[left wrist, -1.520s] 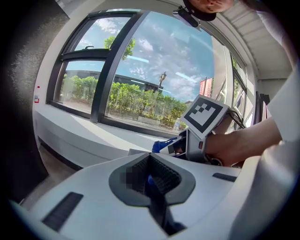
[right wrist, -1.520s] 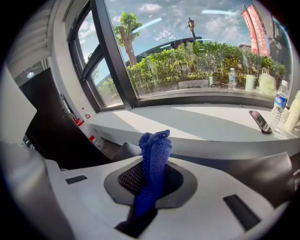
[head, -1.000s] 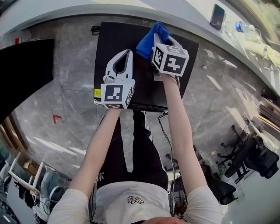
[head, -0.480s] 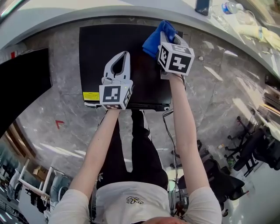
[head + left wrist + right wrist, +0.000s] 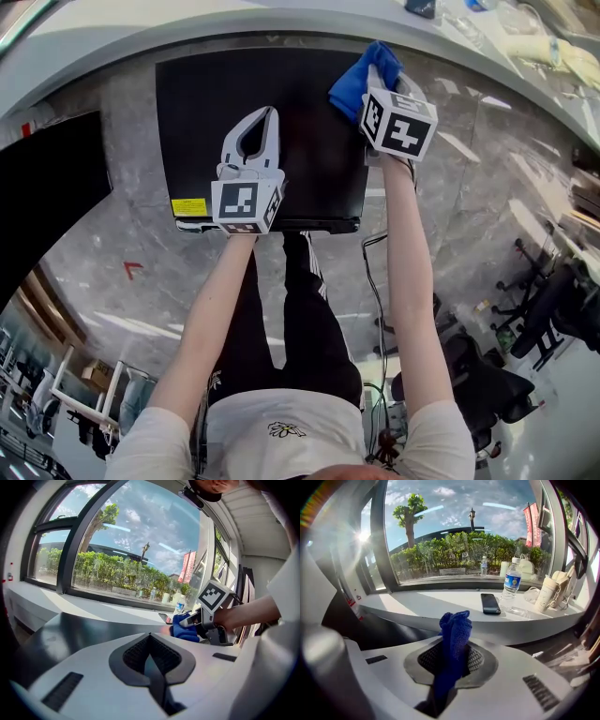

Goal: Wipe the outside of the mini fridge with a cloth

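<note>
right gripper (image 5: 377, 77) slid knit cloth (image 5: 354, 86) along glossy fridge (image 5: 202, 122).

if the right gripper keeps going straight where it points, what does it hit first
Likely the white window ledge, led by the blue cloth in the right gripper; the phone sits further right. Depth unclear.

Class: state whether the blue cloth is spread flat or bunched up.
Bunched: the cloth stands crumpled, pinched in the right gripper.

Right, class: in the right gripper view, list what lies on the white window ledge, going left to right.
Flat black phone → clear plastic water bottle with a blue label → pale paper cup.
</note>
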A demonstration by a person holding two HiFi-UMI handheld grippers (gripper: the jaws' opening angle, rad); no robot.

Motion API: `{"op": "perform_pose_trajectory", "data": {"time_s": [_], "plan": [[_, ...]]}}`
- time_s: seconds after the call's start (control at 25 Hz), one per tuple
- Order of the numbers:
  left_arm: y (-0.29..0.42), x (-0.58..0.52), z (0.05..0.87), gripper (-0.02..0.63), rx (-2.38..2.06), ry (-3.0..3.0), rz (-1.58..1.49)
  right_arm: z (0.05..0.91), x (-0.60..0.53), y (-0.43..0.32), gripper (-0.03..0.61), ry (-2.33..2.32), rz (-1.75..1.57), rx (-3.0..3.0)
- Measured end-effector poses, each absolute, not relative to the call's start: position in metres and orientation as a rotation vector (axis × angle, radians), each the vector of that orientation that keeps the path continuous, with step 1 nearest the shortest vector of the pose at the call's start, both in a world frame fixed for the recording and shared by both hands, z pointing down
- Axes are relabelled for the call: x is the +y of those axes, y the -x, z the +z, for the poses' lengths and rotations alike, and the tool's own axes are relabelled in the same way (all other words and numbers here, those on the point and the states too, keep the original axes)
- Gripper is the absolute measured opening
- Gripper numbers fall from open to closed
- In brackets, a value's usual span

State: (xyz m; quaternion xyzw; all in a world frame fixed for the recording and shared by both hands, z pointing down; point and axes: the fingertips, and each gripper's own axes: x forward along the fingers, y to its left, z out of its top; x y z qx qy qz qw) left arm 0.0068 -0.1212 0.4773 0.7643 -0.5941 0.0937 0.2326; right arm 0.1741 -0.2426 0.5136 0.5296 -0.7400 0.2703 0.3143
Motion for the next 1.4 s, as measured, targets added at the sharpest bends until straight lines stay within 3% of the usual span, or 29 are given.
{"op": "perform_pose_trajectory", "data": {"time_s": [0.76,0.96,1.4], "plan": [[0.034,-0.100,0.475,0.005,-1.710,-2.028,0.218,0.498,-0.248,-0.200,0.061,-1.496,0.638,-1.866],[0.066,-0.093,0.465,0.005,-1.768,-1.990,0.202,0.464,-0.233,-0.141,0.062,-1.441,0.621,-2.012],[0.158,-0.059,0.452,0.005,-1.875,-1.909,0.165,0.427,-0.163,0.068,0.061,-1.100,0.706,-2.323]]}}
